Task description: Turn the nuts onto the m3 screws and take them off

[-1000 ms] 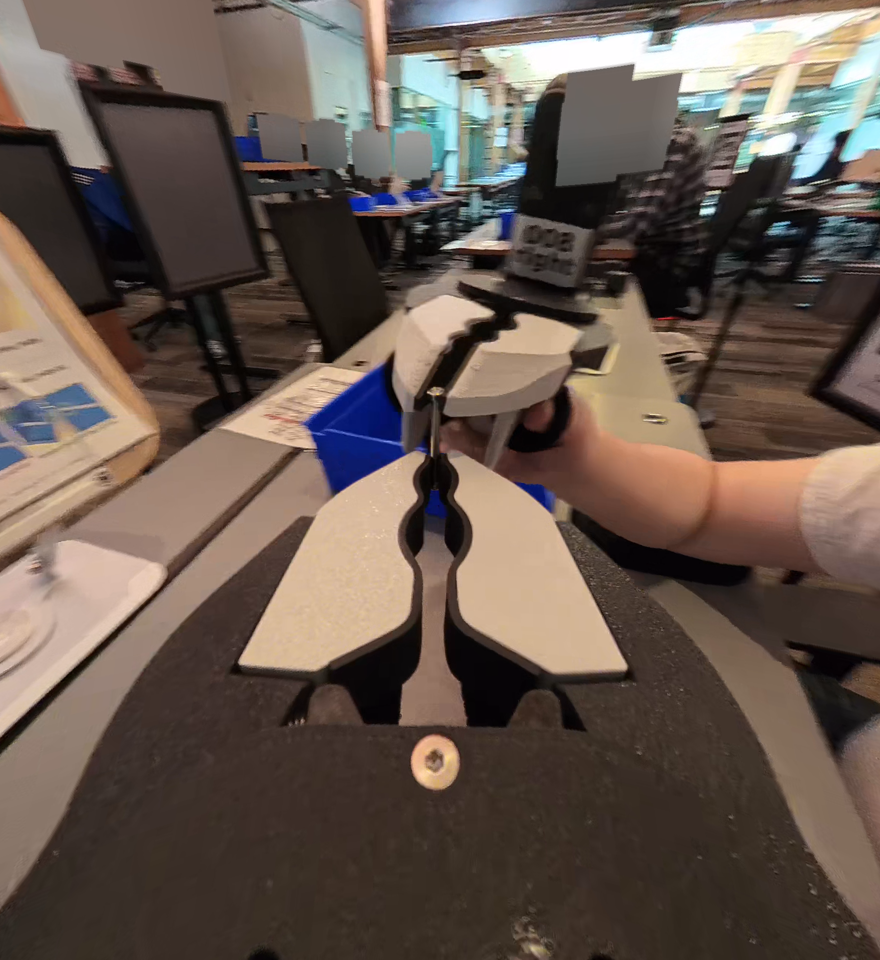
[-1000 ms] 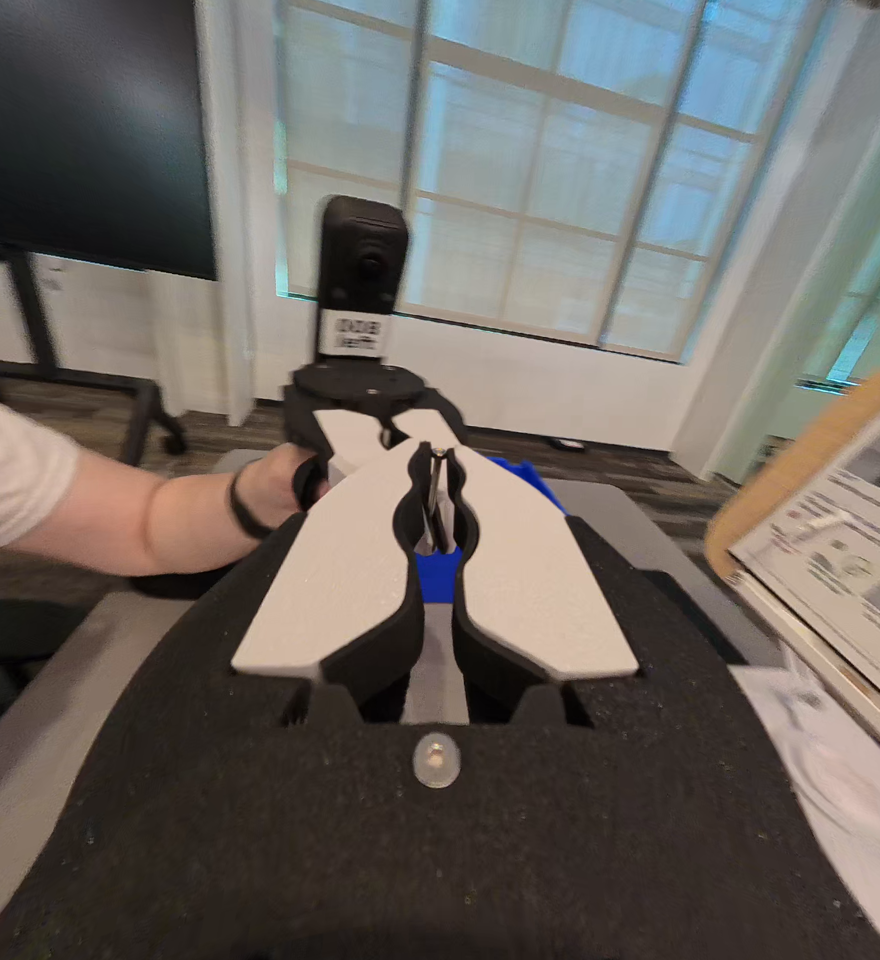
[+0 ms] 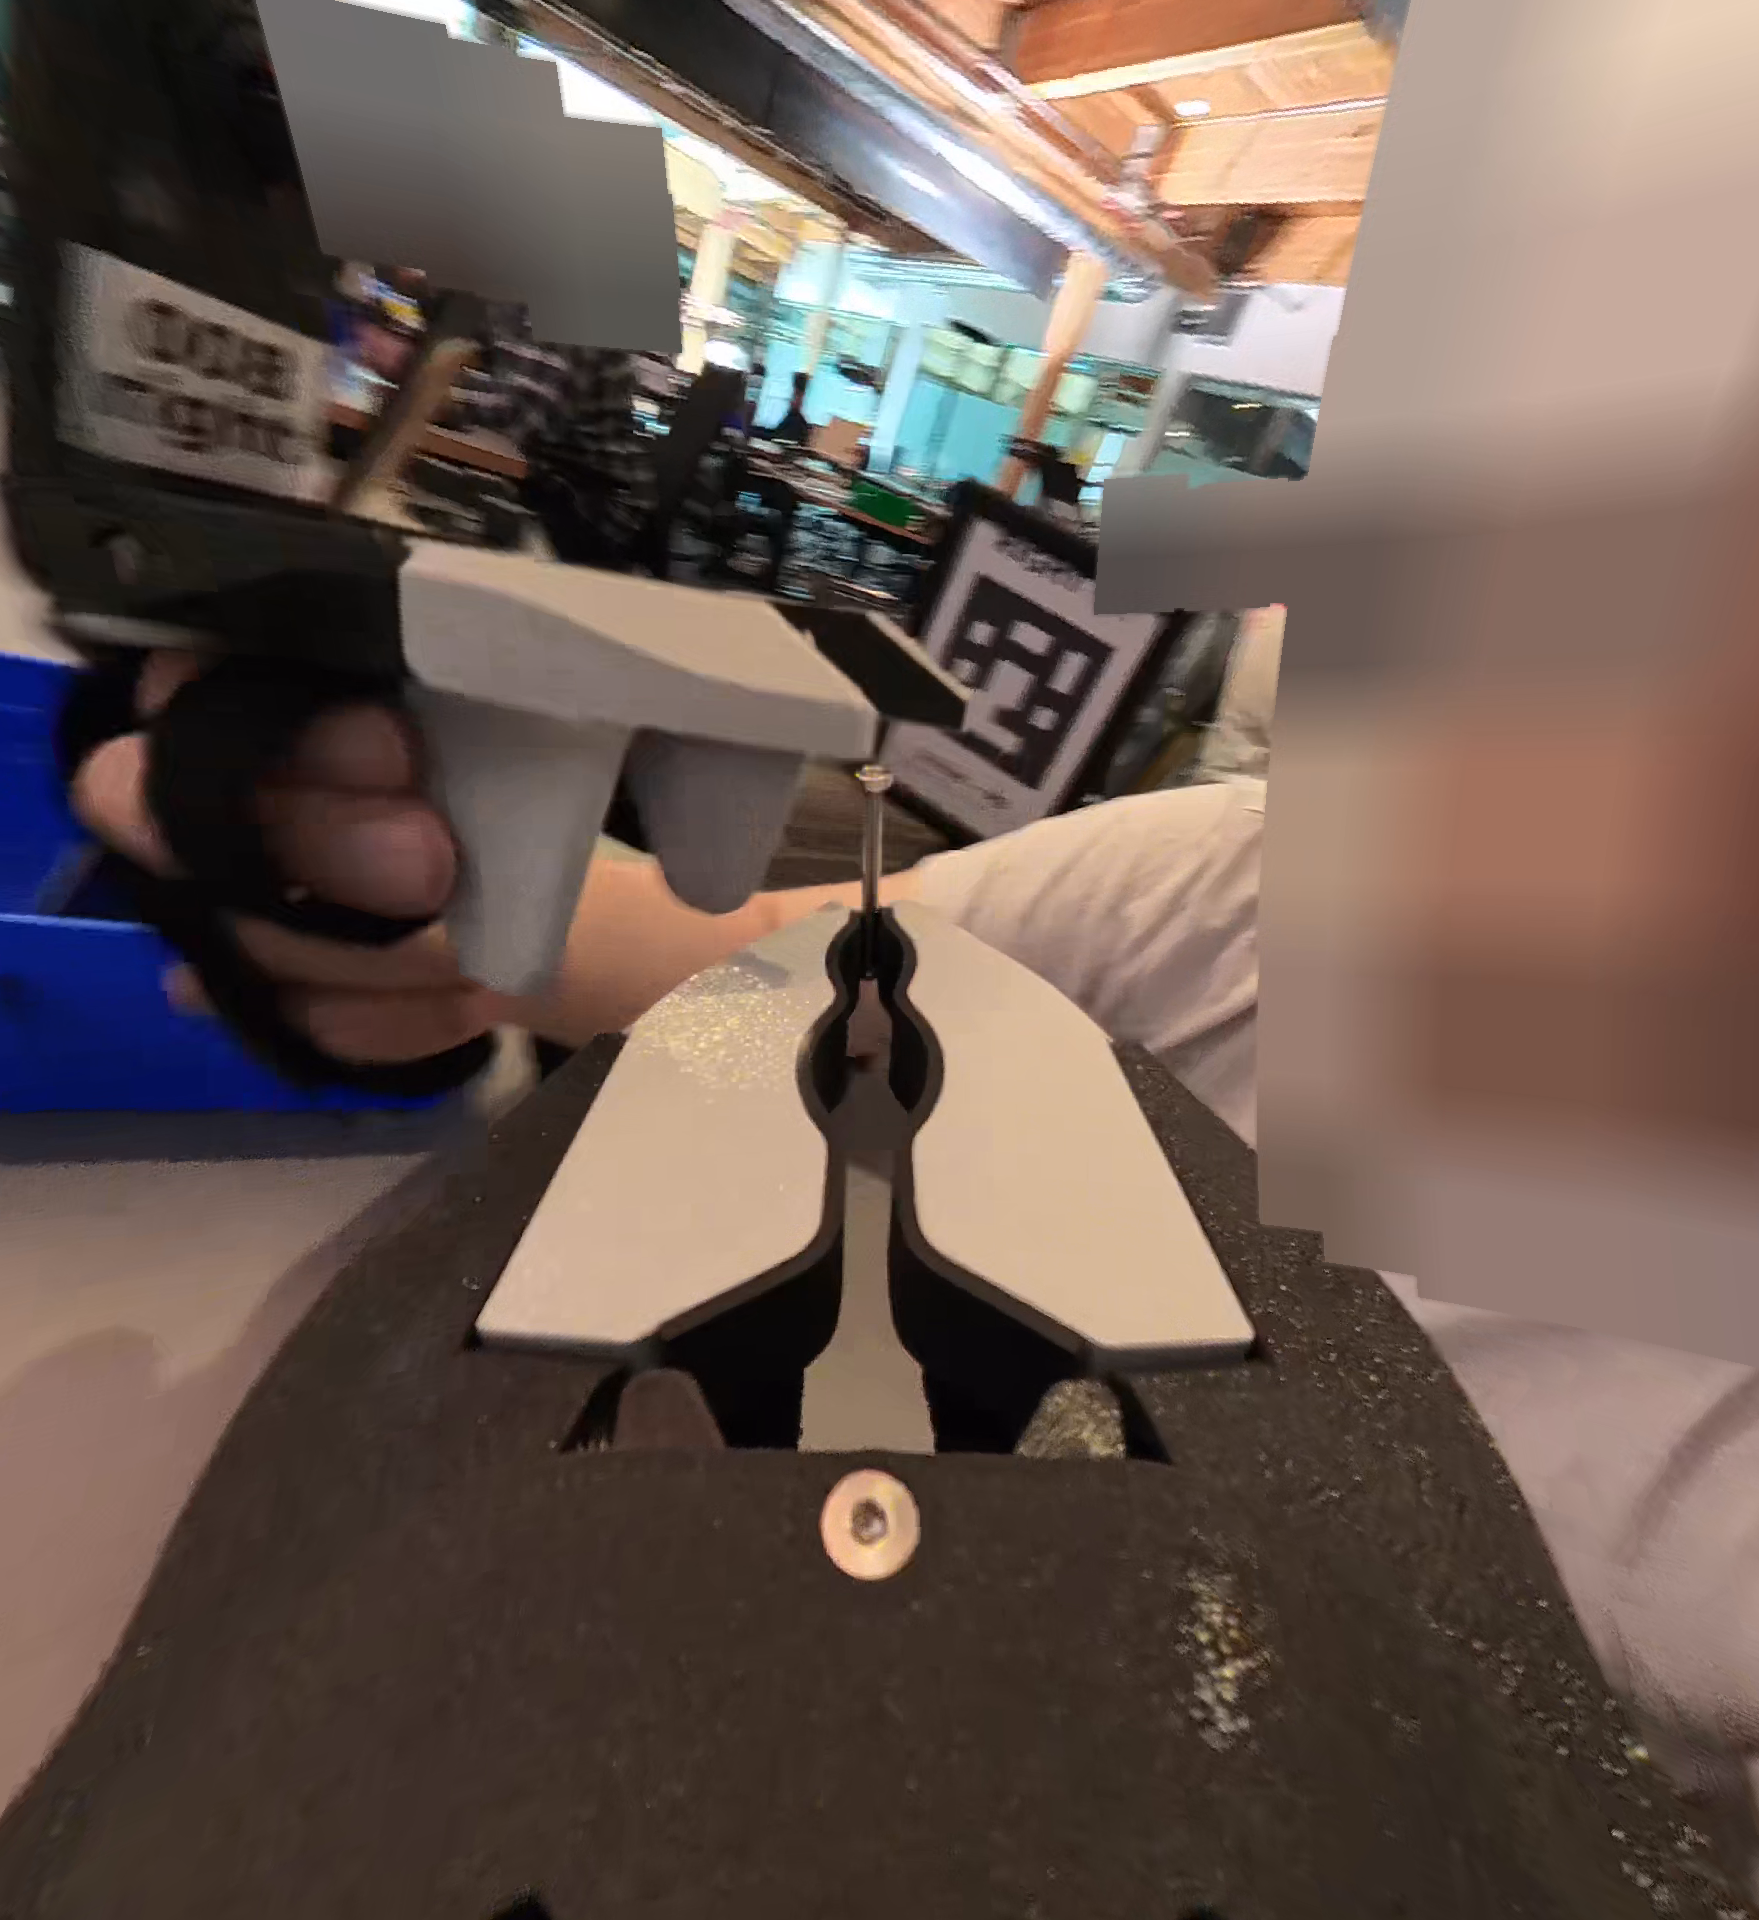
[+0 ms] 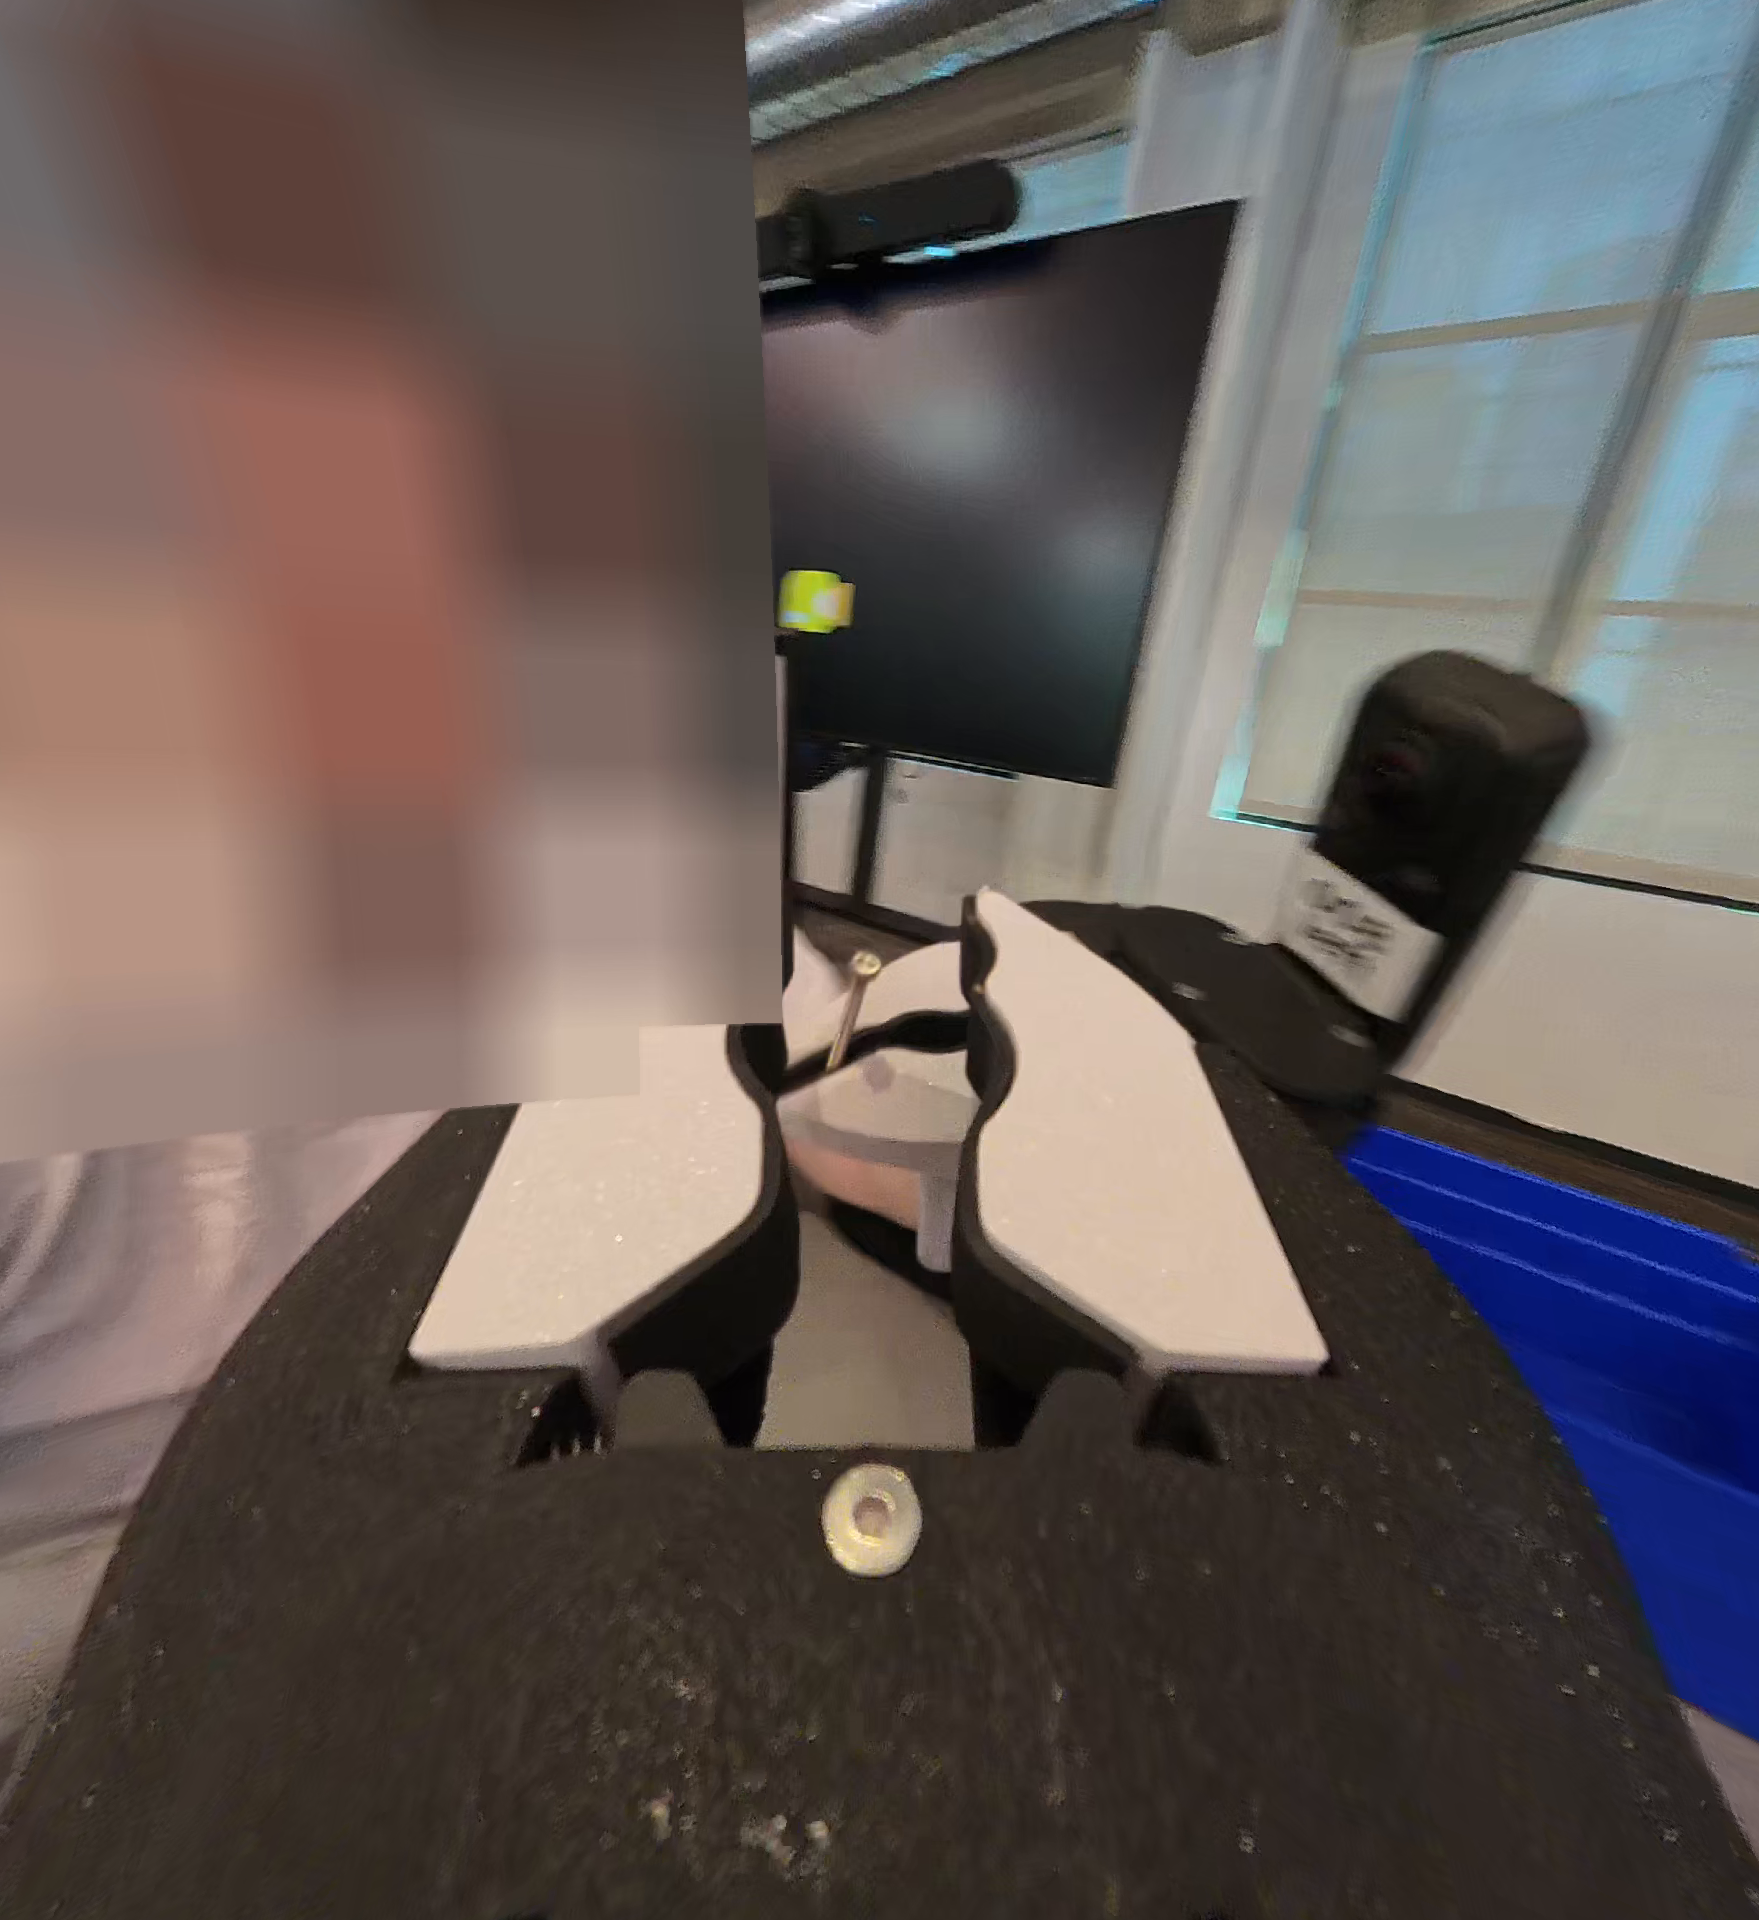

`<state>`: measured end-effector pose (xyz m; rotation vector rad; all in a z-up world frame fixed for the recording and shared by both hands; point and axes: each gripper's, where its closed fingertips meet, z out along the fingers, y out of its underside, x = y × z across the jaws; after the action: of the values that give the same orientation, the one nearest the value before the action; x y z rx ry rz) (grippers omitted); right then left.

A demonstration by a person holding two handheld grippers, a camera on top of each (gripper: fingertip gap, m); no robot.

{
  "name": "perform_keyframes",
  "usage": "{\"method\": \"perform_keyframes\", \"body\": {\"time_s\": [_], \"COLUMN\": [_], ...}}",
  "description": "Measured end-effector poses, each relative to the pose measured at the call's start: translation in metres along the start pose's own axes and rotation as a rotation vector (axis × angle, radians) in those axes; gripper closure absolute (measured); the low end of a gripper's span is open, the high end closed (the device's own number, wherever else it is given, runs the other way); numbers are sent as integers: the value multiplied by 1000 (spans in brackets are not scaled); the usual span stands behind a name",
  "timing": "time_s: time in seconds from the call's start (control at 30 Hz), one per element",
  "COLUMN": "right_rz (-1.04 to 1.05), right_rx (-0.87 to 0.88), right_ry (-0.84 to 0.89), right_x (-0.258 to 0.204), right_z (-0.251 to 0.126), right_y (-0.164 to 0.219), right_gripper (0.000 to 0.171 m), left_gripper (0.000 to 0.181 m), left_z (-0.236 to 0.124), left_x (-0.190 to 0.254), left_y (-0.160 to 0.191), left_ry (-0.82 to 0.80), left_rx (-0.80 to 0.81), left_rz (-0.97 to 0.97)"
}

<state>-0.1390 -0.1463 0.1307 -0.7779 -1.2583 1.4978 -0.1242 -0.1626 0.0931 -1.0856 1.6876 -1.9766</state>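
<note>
A: Above the grey counter (image 3: 127, 1247), beside its blue plastic bin (image 3: 13, 997), what holds the thin silver m3 screw (image 3: 871, 842)?

B: The left gripper (image 3: 870, 940), clamped on its shank, head up.

A: And the right gripper (image 4: 870, 1039)?

B: Shut at the screw a second ago; now spread apart, empty, pulled aside. No nut visible; likely regripping between turns.

The left gripper (image 3: 870, 940) is pinching its jaws together at the tips, pointing toward 12 o'clock, while the right gripper (image 4: 870, 1049) is holding its jaws parted.
</note>
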Motion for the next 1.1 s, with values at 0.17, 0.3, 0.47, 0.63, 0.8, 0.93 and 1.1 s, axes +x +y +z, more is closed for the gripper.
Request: {"method": "perform_keyframes", "body": {"time_s": [0.17,0.3,0.47,0.63,0.8,0.93,1.1], "right_rz": [-235,-296,-252,-328,-389,-362,-332], "right_rx": [-66,-113,-136,-211,-247,-244,-221], "right_ry": [667,991,1005,1093,1119,1121,1124], "right_x": [67,89,97,104,102,104,106], "right_z": [-38,-63,-46,-45,-43,-45,-50], "right_y": [-24,-26,-3,13,11,12,12], "right_gripper": [137,140,142,147,148,147,145], "left_gripper": [180,180,180,180,180,180,180], "left_z": [-48,-83,-87,-91,-98,-98,-94], "left_x": [-67,-88,-93,-95,-100,-107,-113], "left_y": [-26,-34,-33,-33,-32,-25,-18], "left_ry": [-634,-961,-1073,-1152,-1254,-1300,-1310], "left_rx": [114,128,90,74,28,-27,-67], "left_rz": [229,352,414,451,495,512,514]}}
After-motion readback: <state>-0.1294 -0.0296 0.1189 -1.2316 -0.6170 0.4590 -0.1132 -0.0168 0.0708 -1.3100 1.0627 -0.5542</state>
